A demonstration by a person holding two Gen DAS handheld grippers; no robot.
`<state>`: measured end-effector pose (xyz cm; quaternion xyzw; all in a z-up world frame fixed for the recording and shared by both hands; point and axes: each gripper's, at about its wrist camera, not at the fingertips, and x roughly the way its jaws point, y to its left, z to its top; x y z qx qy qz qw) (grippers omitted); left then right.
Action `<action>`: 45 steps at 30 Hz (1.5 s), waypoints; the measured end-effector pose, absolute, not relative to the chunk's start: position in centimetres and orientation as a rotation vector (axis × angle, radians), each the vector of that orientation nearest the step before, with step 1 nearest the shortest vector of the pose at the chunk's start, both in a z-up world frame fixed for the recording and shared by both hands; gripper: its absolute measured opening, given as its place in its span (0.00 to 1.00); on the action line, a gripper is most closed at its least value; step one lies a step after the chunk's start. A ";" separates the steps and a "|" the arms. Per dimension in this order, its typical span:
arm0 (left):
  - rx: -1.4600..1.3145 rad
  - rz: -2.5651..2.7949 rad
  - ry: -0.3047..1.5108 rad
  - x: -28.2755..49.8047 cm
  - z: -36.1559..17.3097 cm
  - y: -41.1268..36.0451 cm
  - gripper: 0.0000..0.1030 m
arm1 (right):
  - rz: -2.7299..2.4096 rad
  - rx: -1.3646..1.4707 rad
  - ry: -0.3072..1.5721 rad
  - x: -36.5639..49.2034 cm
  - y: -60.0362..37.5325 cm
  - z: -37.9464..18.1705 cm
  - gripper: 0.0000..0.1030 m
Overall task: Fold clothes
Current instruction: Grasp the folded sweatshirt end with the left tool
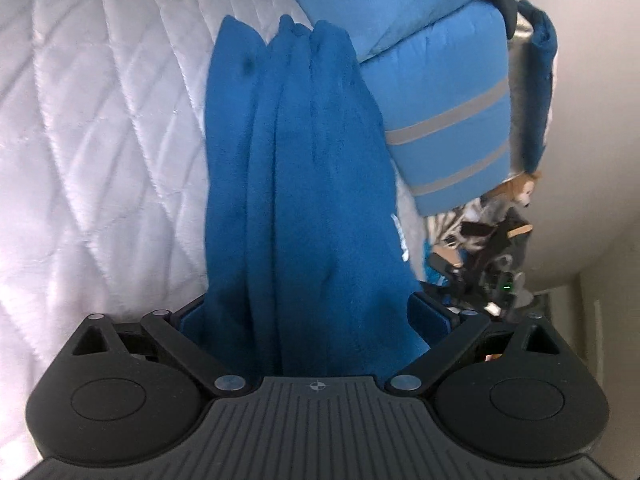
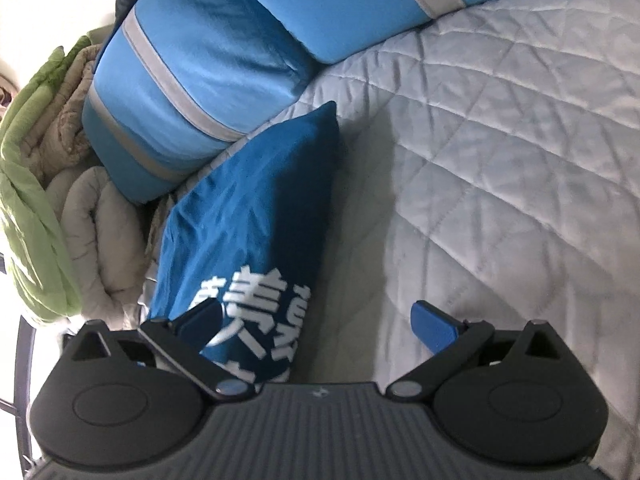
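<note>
A dark blue garment [image 1: 296,160] lies bunched in long folds on the white quilted bed cover [image 1: 100,140]. It runs between the fingers of my left gripper [image 1: 308,312], whose jaws stand wide apart, so it is open around the cloth. In the right wrist view the same blue garment [image 2: 248,208] shows white printed characters near its lower end. My right gripper [image 2: 318,320] is open; its left finger [image 2: 200,316] rests against the printed part, and its right finger [image 2: 436,324] hovers over bare quilt [image 2: 500,140].
Two light blue pillows with grey stripes [image 2: 192,60] [image 1: 432,80] lie at the head of the bed, touching the garment's far end. Rolled green [image 2: 24,200] and beige [image 2: 104,232] bedding sits beside them. A soft toy [image 1: 524,188] and clutter [image 1: 480,248] are beyond the bed edge.
</note>
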<state>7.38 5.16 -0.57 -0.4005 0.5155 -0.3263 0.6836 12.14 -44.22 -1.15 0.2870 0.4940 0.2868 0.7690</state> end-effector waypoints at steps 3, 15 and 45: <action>-0.938 -0.768 1.150 7.6 -1.0 5.0 0.96 | 0.648 0.652 1.085 13.4 -43.6 -1.6 1.00; -0.916 -0.732 1.167 7.9 -1.0 4.4 0.86 | 0.704 0.835 1.083 18.7 -41.9 -4.4 1.00; -0.877 -0.620 1.159 6.6 -0.8 3.8 0.42 | 0.795 0.912 1.071 24.5 -37.8 -7.1 0.49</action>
